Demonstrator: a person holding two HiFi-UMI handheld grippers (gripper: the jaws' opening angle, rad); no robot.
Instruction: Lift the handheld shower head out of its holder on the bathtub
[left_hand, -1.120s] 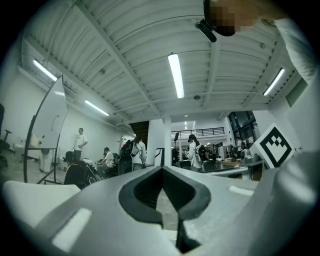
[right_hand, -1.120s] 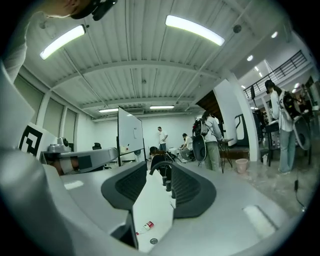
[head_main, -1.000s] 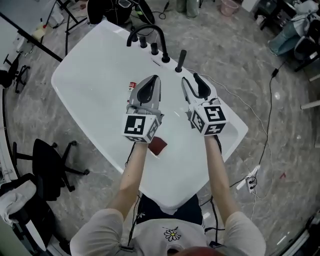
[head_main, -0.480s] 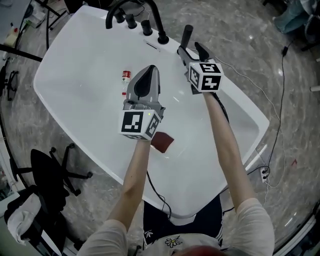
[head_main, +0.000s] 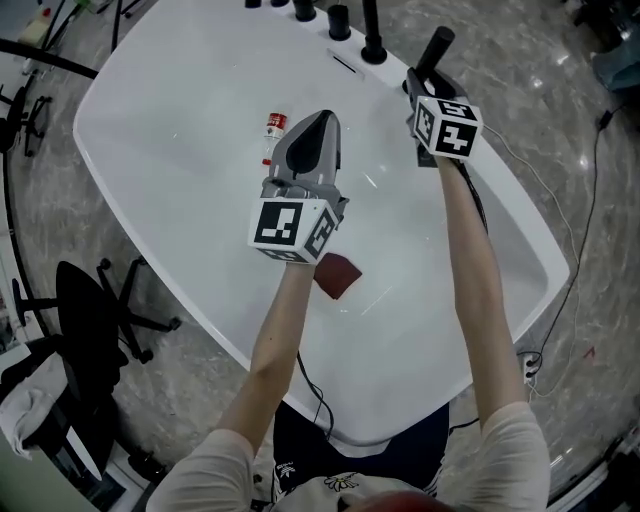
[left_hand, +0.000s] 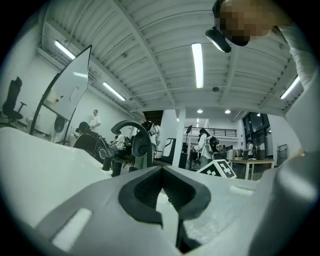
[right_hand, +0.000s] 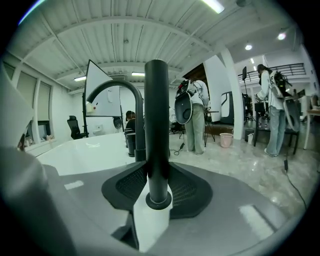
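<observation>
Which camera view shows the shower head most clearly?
The right gripper view: the shower head stands upright between the right gripper's jaws, which have just been closing. The head view shows only its dark top beyond that gripper. I cannot find it in the left gripper view.

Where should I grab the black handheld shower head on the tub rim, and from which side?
Grip the handheld shower head on its straight black stem, just above the holder. It stands upright, slim and round, so come in sideways from the tub's near side, then lift straight up.
</observation>
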